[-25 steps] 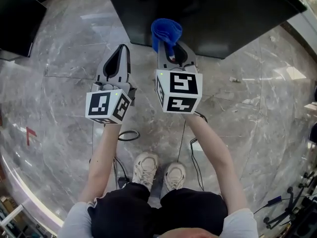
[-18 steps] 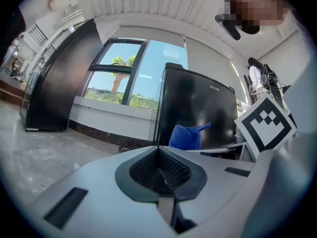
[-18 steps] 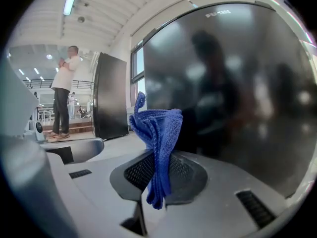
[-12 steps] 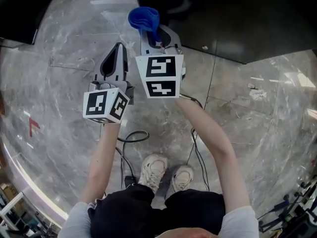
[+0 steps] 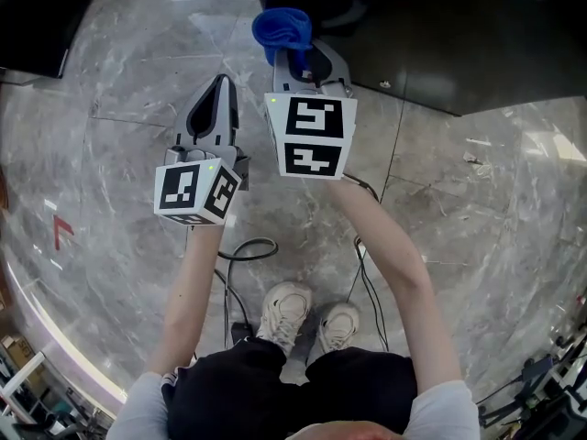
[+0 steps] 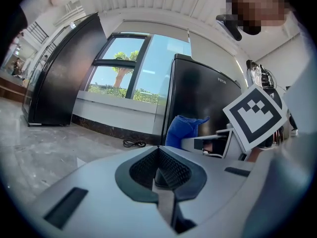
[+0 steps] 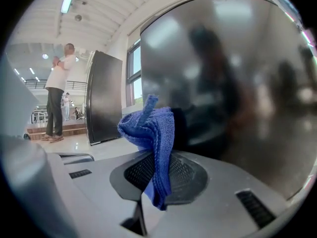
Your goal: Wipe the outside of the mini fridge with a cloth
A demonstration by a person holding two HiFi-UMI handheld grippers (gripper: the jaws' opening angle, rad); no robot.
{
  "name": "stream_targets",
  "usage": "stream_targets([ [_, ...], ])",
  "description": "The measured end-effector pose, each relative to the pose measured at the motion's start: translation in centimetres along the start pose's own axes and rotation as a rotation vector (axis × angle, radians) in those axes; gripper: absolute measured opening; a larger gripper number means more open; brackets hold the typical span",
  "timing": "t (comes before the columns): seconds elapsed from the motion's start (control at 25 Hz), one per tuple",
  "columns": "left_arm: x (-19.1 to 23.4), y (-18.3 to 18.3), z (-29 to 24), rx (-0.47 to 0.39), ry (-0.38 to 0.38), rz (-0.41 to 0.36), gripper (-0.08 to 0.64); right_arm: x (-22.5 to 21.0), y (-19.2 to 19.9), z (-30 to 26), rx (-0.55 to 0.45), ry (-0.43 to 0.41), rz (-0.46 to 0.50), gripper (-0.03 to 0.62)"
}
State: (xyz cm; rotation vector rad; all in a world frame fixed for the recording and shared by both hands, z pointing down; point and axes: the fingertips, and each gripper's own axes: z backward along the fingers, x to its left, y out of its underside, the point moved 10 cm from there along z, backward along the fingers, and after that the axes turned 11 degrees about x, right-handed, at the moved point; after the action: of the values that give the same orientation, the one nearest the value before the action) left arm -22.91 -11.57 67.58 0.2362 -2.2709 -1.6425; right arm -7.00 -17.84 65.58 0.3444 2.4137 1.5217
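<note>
A black mini fridge (image 5: 431,35) stands on the marble floor at the top of the head view; its glossy side (image 7: 233,83) fills the right gripper view. My right gripper (image 5: 307,55) is shut on a bunched blue cloth (image 5: 282,27), which sticks up from the jaws (image 7: 153,133) close to the fridge's near left corner. I cannot tell if the cloth touches the fridge. My left gripper (image 5: 218,94) is shut and empty, lower and to the left over bare floor. The left gripper view shows the fridge (image 6: 198,103) and the cloth (image 6: 182,131) ahead to the right.
A second dark cabinet (image 5: 37,16) stands at the upper left, seen also in the left gripper view as a tall black unit (image 6: 62,73). Cables (image 5: 240,250) trail on the floor by the person's feet (image 5: 307,314). A person (image 7: 57,90) stands far off.
The right gripper with the cloth shifted right, toward the fridge's corner, after the view swung up over the last second. The left gripper stayed about where it was.
</note>
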Motion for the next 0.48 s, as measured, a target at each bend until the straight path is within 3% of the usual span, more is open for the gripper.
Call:
stream_targets([
  [0.48,-3.4,-0.6,-0.2,-0.013,0.062,-0.021,0.005,-7.2,1.9,6.2,-0.002,0.180,-0.075,0.072],
])
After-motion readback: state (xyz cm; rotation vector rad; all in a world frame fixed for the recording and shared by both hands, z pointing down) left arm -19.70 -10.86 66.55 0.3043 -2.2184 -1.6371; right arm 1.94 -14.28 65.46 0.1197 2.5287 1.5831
